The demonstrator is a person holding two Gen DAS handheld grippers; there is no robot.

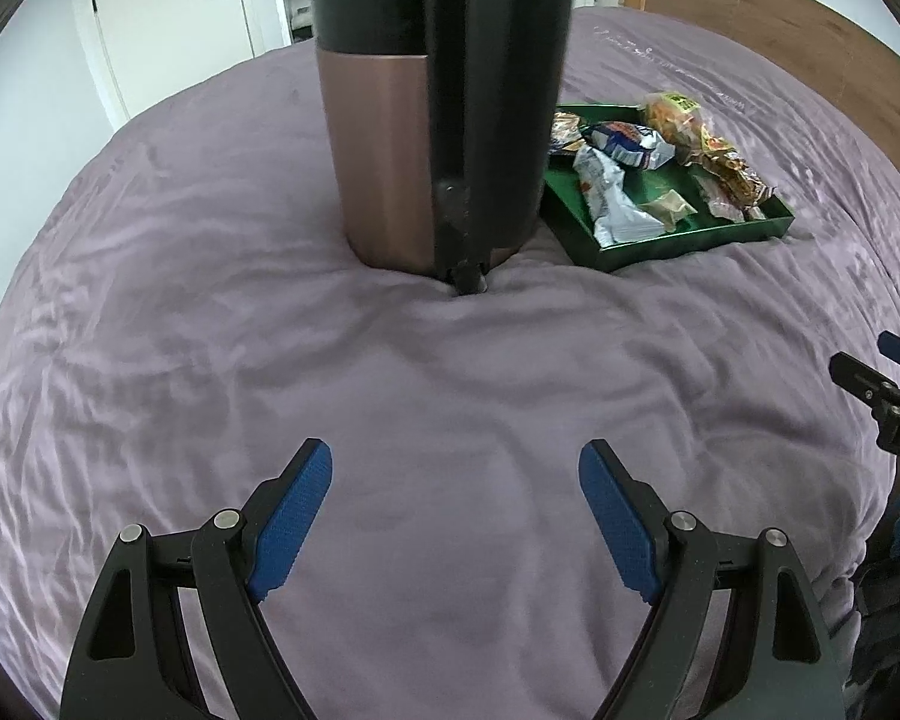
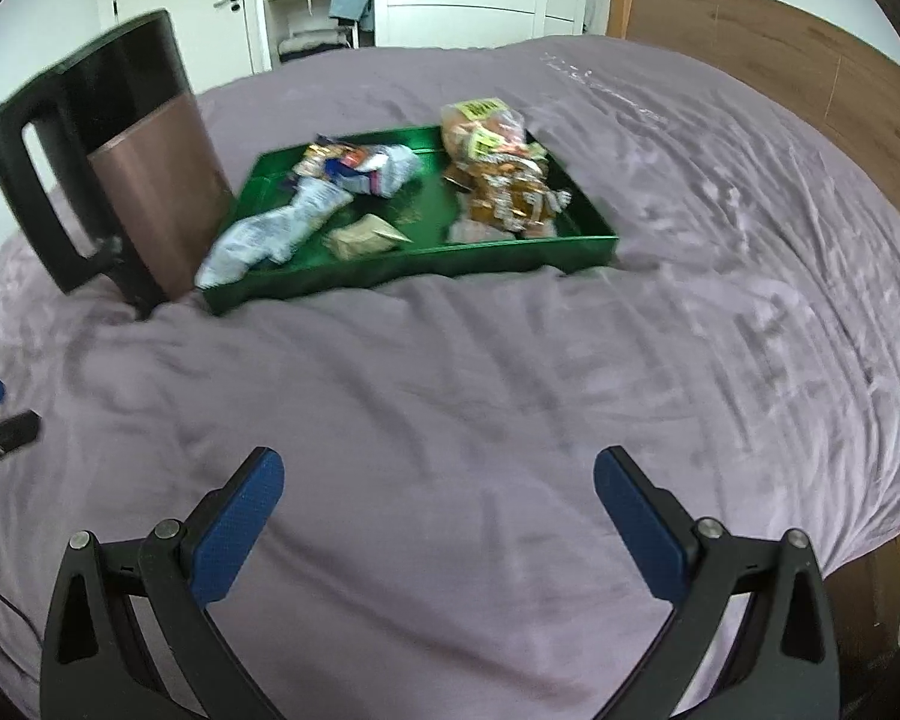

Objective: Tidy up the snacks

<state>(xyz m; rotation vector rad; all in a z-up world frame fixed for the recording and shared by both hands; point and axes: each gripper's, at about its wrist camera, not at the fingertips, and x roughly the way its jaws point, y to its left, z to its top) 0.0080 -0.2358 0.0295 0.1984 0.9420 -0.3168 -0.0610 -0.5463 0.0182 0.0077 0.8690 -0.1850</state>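
A green tray lies on the purple bedspread and holds several snack packets. Among them are a crumpled white and blue bag, a small beige sachet, a blue and red packet and clear bags of orange-brown snacks. My left gripper is open over bare bedspread, well short of the tray. My right gripper is open too, nothing between its blue pads, with the tray ahead of it.
A tall copper and black kettle with a black handle stands just left of the tray. A wooden headboard runs along the right. White wardrobe doors and shelves are at the back. The right gripper's tip shows at the left view's right edge.
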